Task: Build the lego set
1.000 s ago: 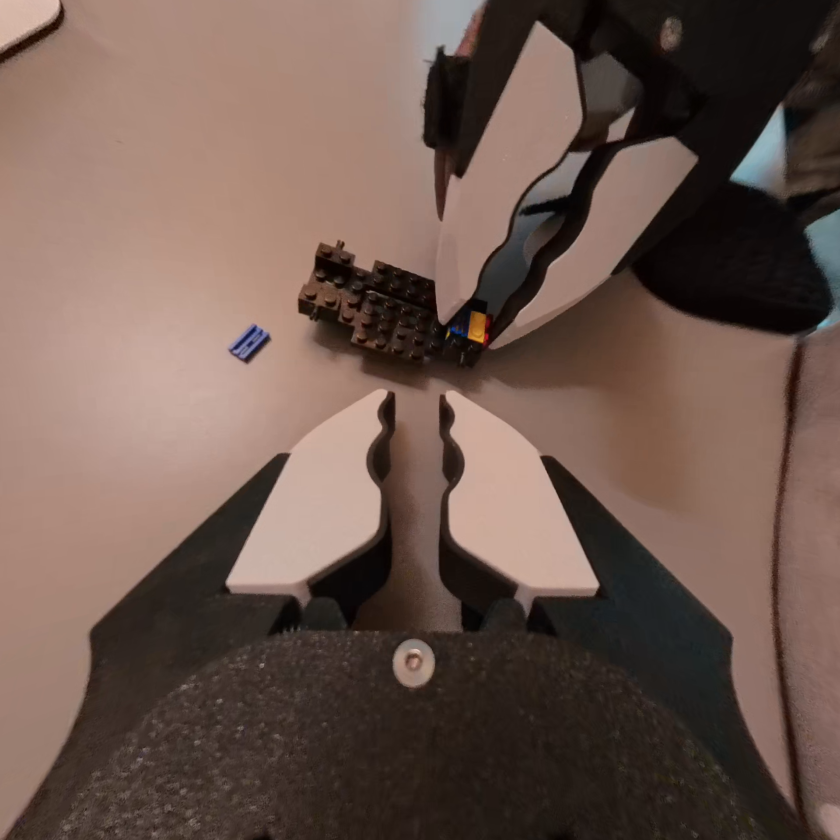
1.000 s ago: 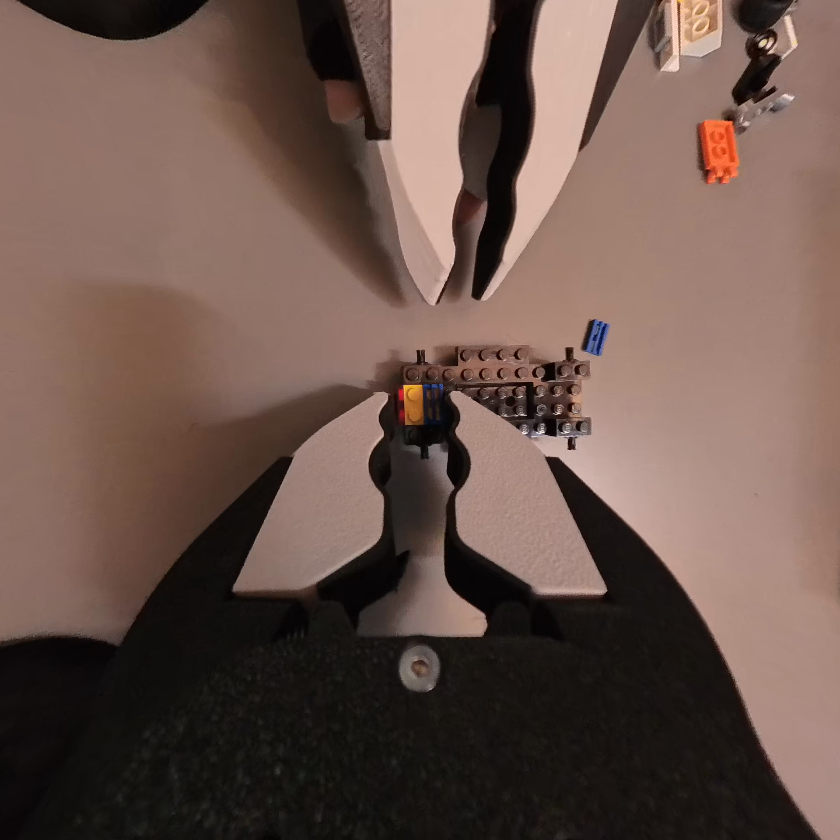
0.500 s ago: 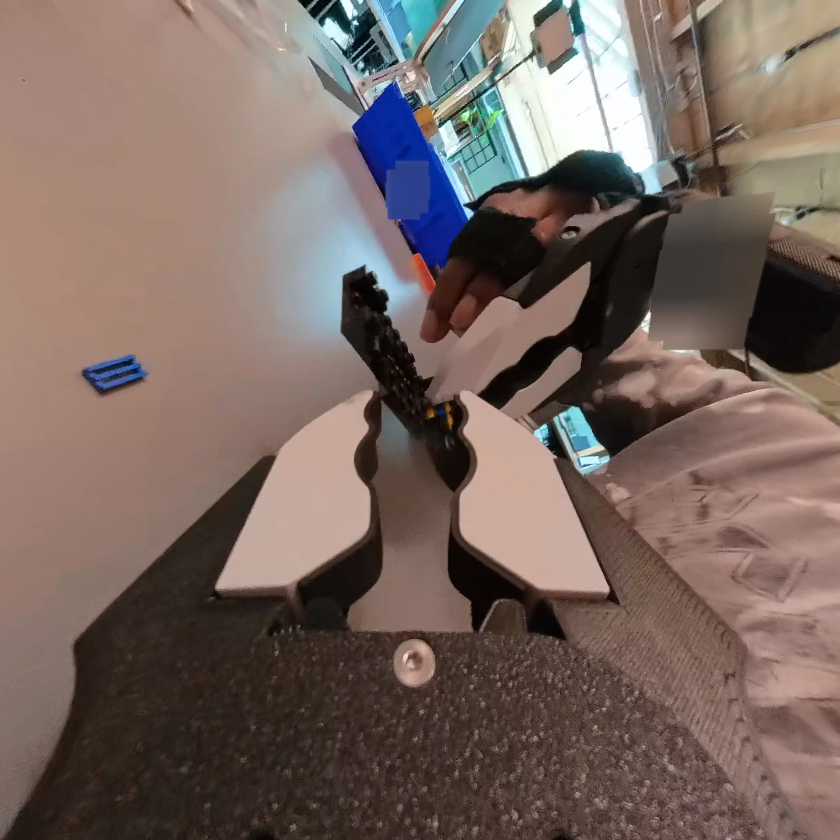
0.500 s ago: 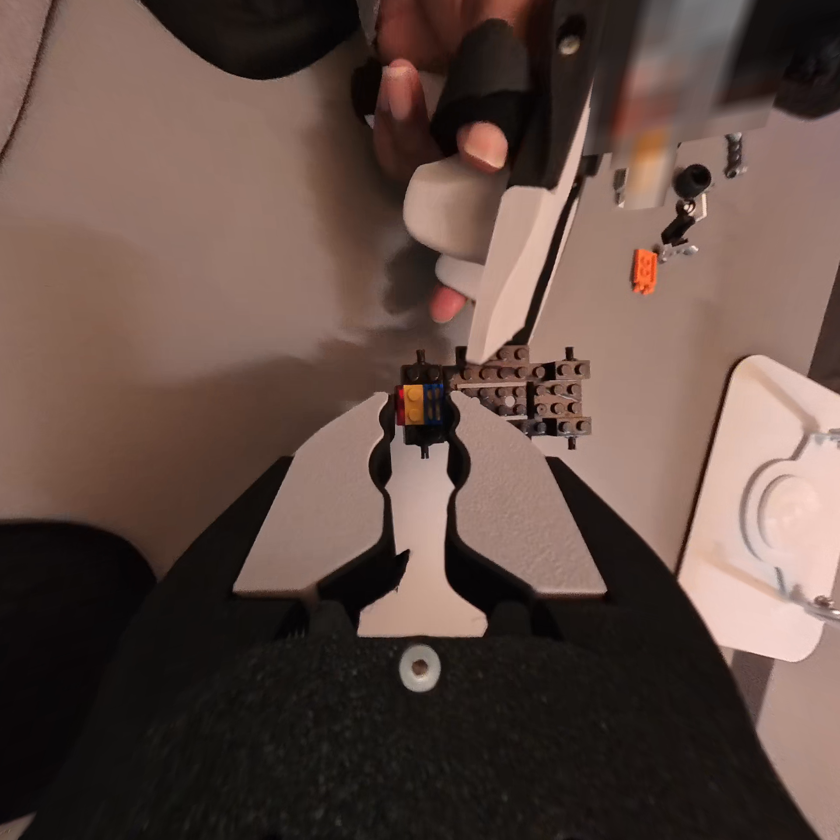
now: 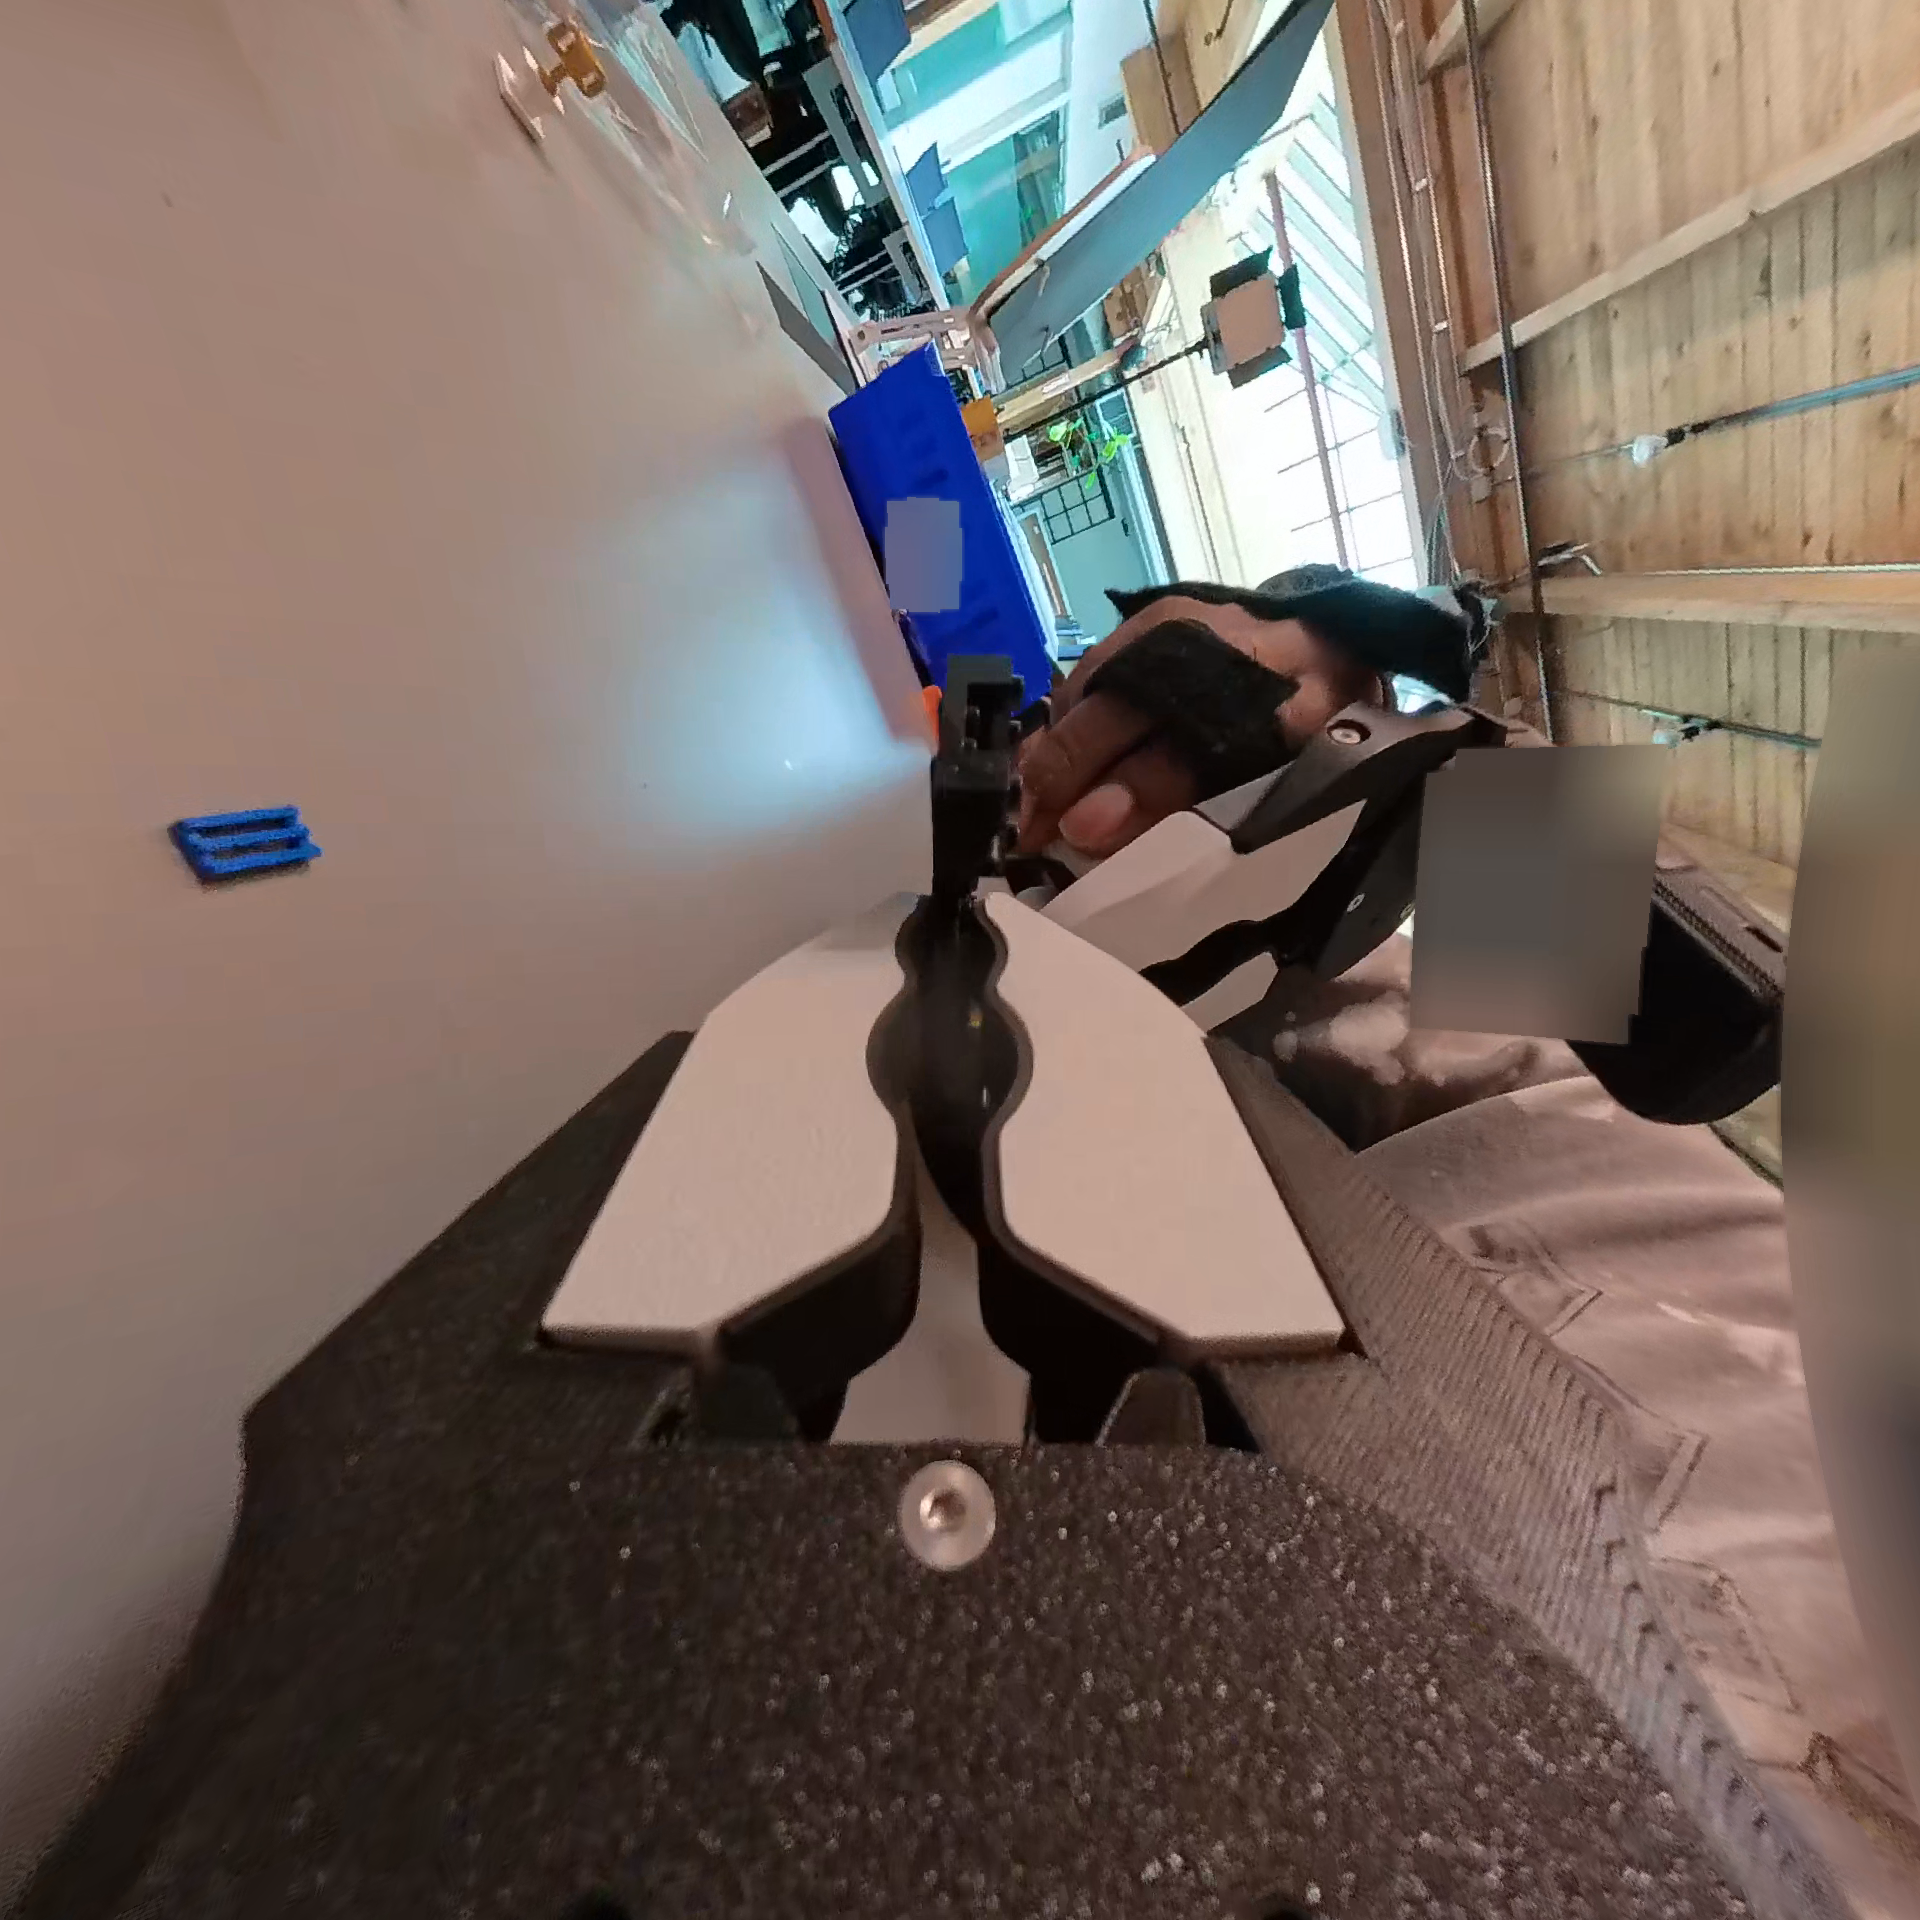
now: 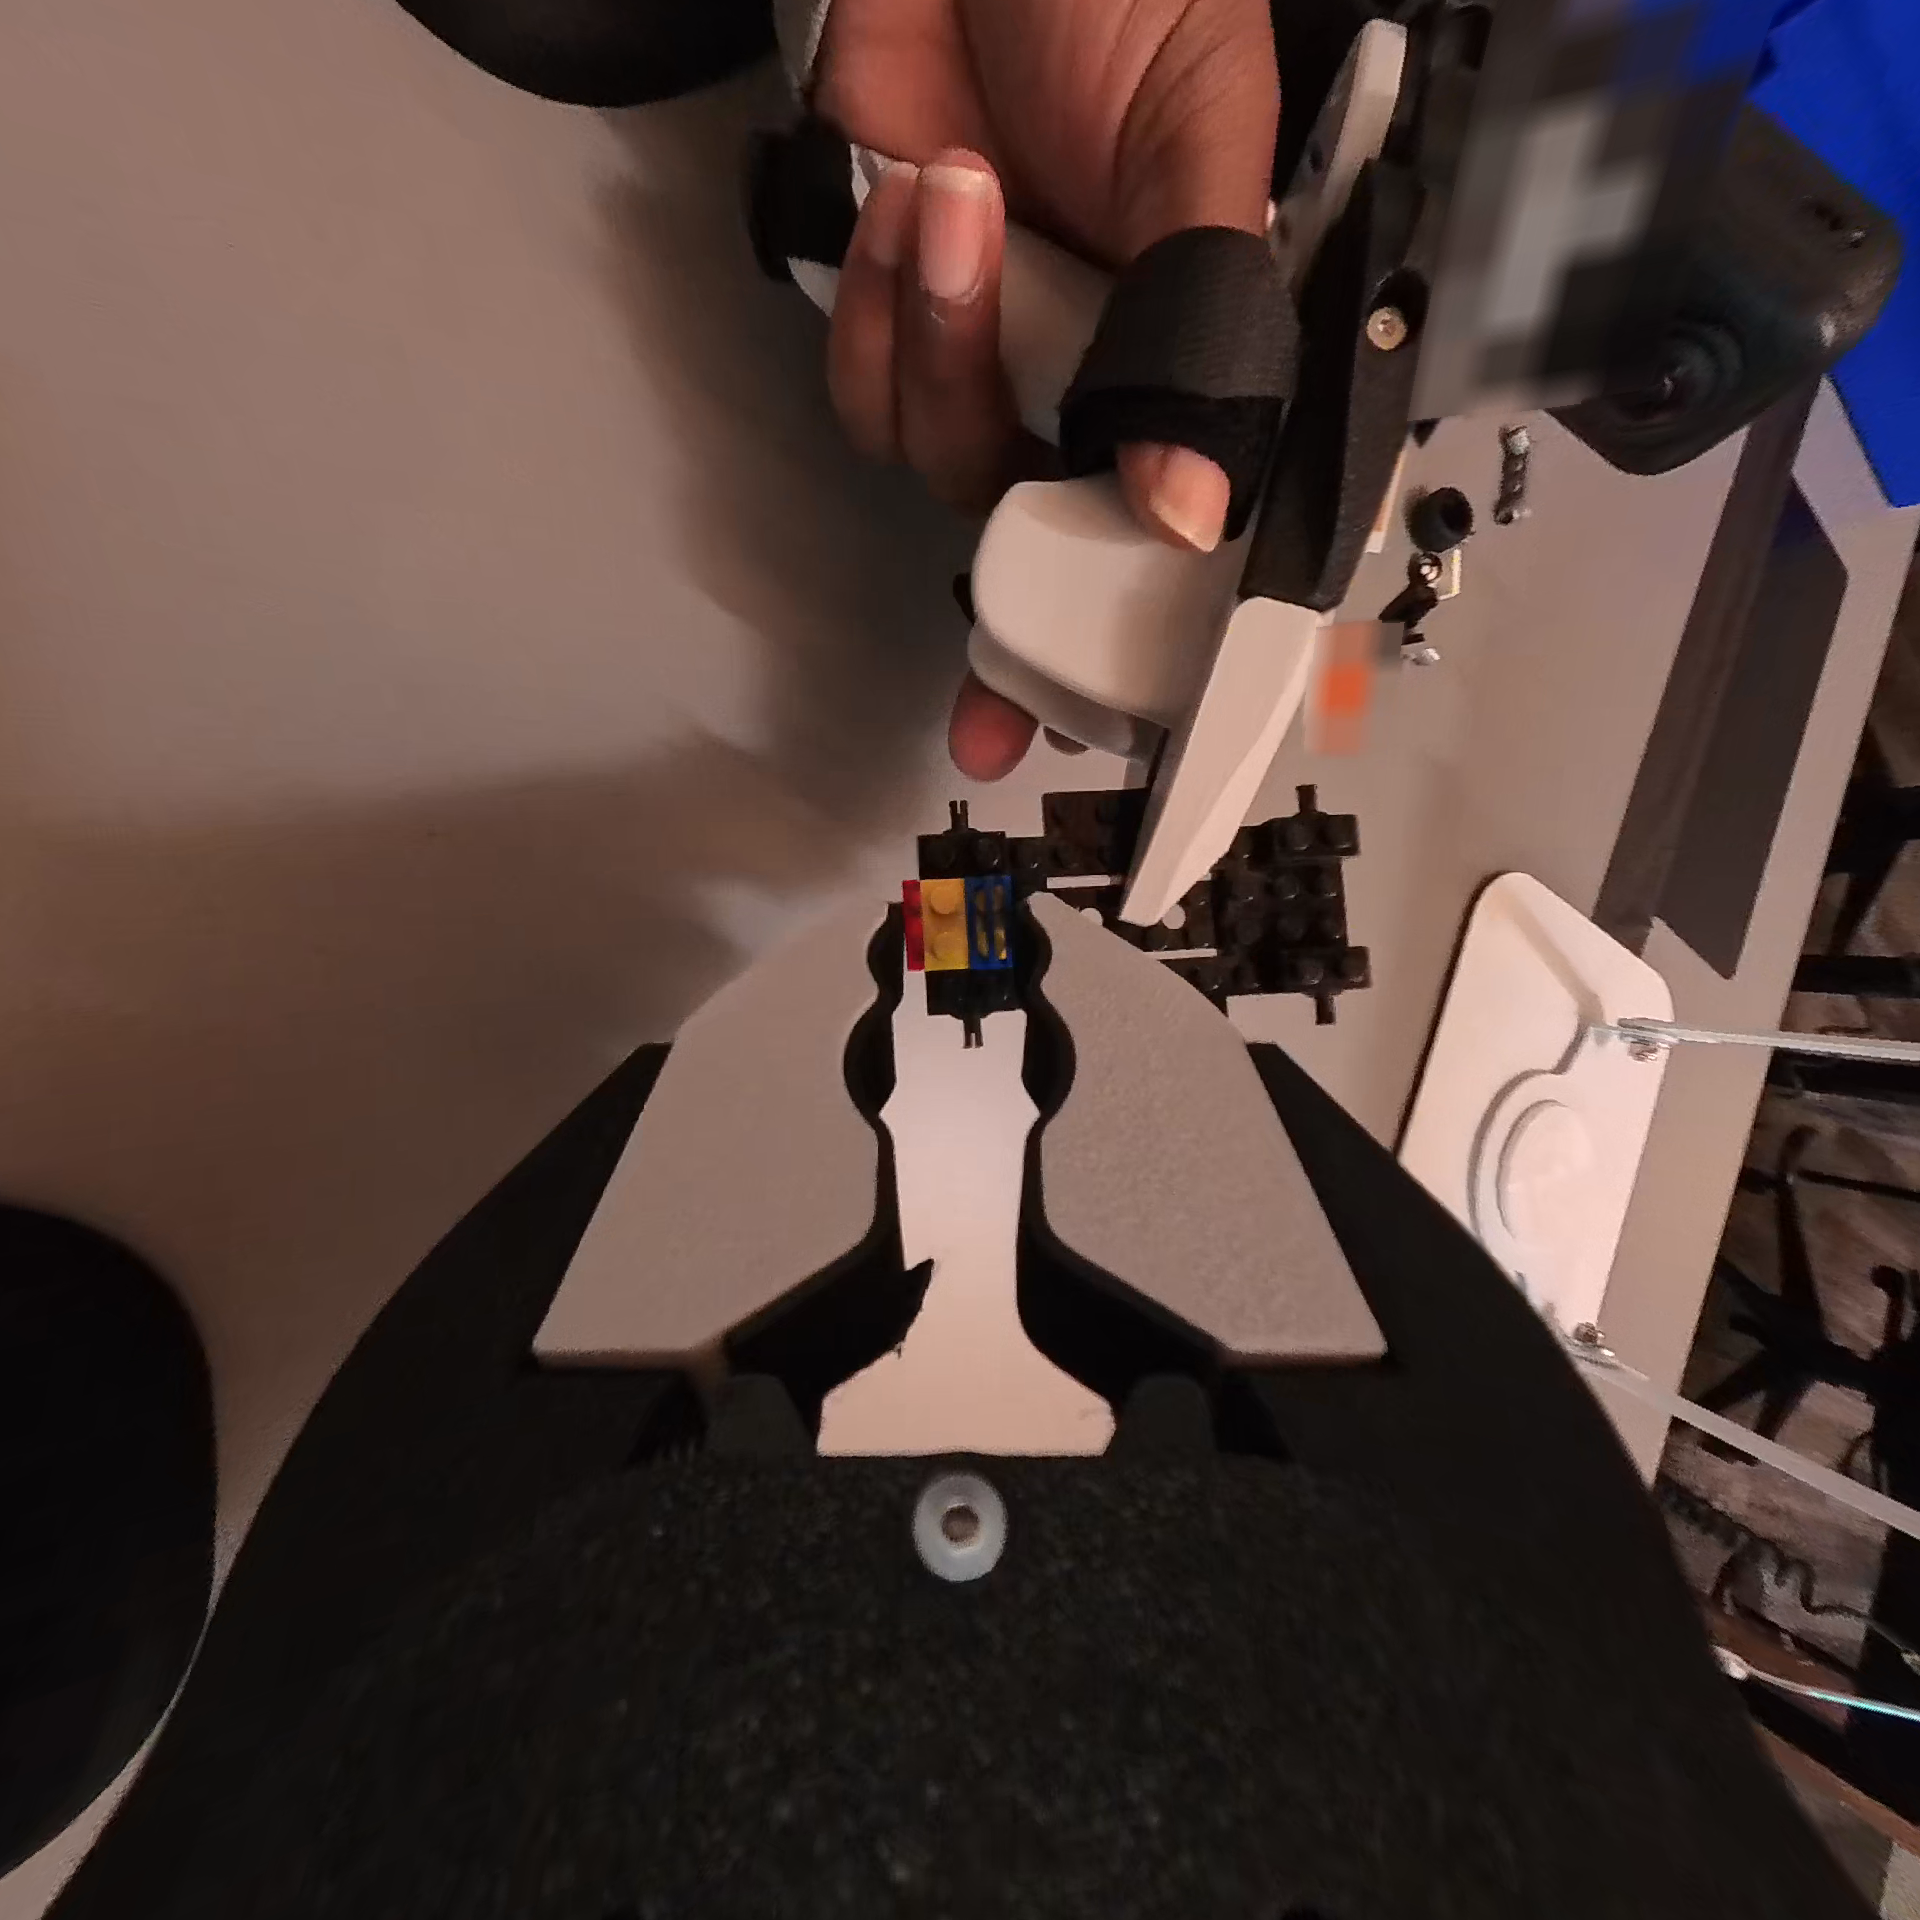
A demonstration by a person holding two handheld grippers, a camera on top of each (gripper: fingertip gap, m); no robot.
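Note:
A black lego assembly (image 6: 1288,914) with a red, yellow and blue end (image 6: 956,925) is held off the grey table (image 6: 416,520) by both grippers. My right gripper (image 6: 961,914) is shut on the coloured end. My left gripper (image 5: 951,909) is turned on its side and shut on the black plate, seen edge-on in the left wrist view (image 5: 971,790). In the right wrist view the left gripper (image 6: 1153,883) comes down from above onto the plate's middle, held by a hand (image 6: 1039,208). The right gripper's fingers (image 5: 1153,878) show beside the plate.
A small blue lego piece (image 5: 244,842) lies alone on the table (image 5: 416,468). A blue bin (image 5: 935,520) stands at the far edge. A white moulded tray (image 6: 1538,1091) sits at the right, with small black parts (image 6: 1439,514) and an orange piece (image 6: 1345,691) beyond. Only a small space, under 4 cm, lies between the two pairs of fingers.
The assembly has gone from lying on the table to being lifted. My left gripper rolled onto its side and closed on the black plate. My right gripper kept its hold on the coloured end.

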